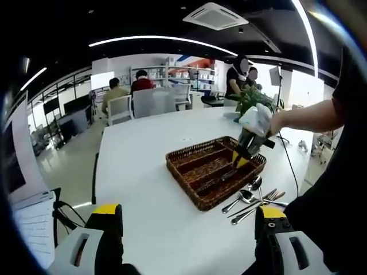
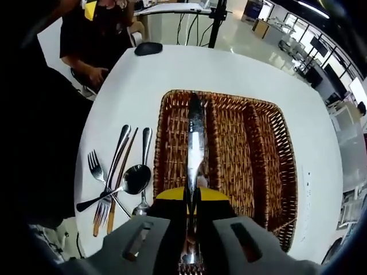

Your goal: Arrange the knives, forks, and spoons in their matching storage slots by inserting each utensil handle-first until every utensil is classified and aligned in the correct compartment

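- Right gripper [image 2: 192,201] clamps a knife [image 2: 195,137] over the wicker tray's [image 2: 287,172] leftmost slot.
- Left gripper [image 1: 186,220] jaws spread apart, holding nothing, near the tray.

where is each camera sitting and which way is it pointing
Left gripper view: rides the left hand-held gripper, held back and low, looking across the white table at the wicker tray; the person's forearm shows.
Right gripper view: rides the right hand-held gripper, looking steeply down on a knife it grips over the tray.
Shared: tray, table, loose cutlery pile, right hand-held gripper.
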A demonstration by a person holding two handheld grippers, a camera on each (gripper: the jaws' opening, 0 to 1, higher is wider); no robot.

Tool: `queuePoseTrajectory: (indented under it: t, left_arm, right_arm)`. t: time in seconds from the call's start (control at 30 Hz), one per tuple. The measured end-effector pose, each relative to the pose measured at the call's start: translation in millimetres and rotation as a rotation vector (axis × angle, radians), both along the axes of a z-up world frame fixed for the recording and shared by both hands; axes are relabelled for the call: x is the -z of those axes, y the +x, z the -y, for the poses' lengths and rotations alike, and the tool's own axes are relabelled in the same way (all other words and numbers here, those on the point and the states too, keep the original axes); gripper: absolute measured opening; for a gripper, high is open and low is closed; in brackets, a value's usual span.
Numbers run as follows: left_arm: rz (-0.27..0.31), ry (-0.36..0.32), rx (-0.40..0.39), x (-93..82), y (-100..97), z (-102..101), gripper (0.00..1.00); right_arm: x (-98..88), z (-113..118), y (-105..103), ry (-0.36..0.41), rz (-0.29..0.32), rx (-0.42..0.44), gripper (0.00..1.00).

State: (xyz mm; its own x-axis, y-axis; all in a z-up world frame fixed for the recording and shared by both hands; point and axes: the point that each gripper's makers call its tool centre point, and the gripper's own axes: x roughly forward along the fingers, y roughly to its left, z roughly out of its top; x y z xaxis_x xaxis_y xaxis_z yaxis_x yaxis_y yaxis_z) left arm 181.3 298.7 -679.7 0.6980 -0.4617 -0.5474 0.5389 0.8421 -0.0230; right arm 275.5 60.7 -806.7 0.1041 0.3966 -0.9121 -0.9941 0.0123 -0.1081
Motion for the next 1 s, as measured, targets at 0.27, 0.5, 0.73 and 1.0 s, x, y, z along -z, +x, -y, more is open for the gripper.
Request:
queuePoseTrajectory:
  t: [0.27, 0.5, 0.73, 1.0]
  left_arm:
    - [-0.005, 0.002, 0.0, 1.0, -0.1, -0.3, 1.0]
    - [-0.011, 0.002, 0.003, 1.4, 0.9, 1.3, 1.0]
    - [-0.016, 0.005, 0.011, 3.5, 2.8, 4.1, 1.0]
    - [-0.017, 0.009, 0.009, 3.3, 4.2, 1.1, 1.0]
  right_arm:
    - [11.6, -0.2, -1.6, -0.004, -0.01, -0.001, 0.03]
    - [23.5, 2.3, -3.5, -0.015, -0.025, -0.01, 0.03]
    - [31.7, 2.4, -3.1, -0.02, -0.036, -0.006, 0.03]
    - [41.2, 1.1, -2.6, -0.031, -0.034, -0.014, 0.03]
